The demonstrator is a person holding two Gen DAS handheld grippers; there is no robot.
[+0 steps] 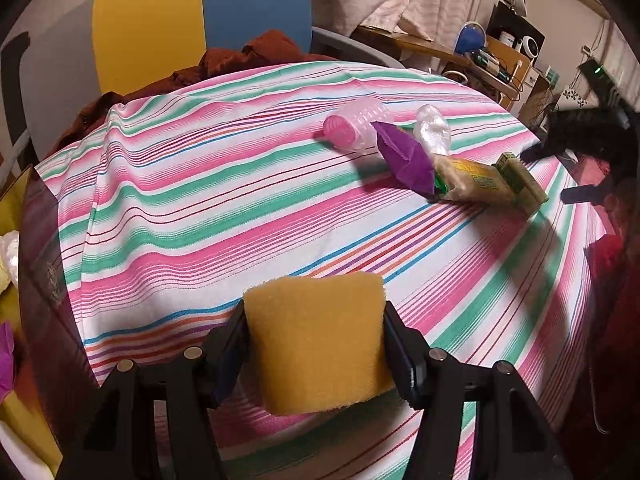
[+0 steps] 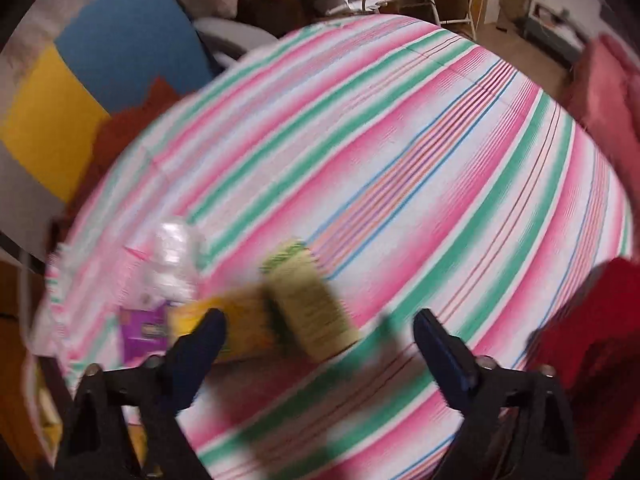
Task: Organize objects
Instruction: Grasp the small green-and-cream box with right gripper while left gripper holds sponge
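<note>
My left gripper [image 1: 316,320] is shut on a yellow sponge [image 1: 316,340], held above the striped tablecloth [image 1: 200,208]. Far right on the cloth lie a pink plastic bottle [image 1: 354,128], a purple wrapper [image 1: 406,158], a crumpled clear plastic [image 1: 432,128], a yellow packet [image 1: 470,184] and a green box [image 1: 520,178]. The right wrist view is blurred. There my right gripper [image 2: 320,324] stands open, hovering just short of the green box [image 2: 312,300] and yellow packet [image 2: 236,320], with the clear plastic [image 2: 174,256] and purple wrapper [image 2: 144,328] to the left. In the left wrist view the right gripper [image 1: 576,148] shows dark at the right edge.
A dark box [image 1: 44,272] with items inside stands at the table's left edge. Behind the table are a yellow and blue panel [image 1: 200,16], rust-coloured cloth [image 1: 248,56], curtains and a cluttered desk [image 1: 492,60]. Red fabric [image 2: 592,320] lies at the right.
</note>
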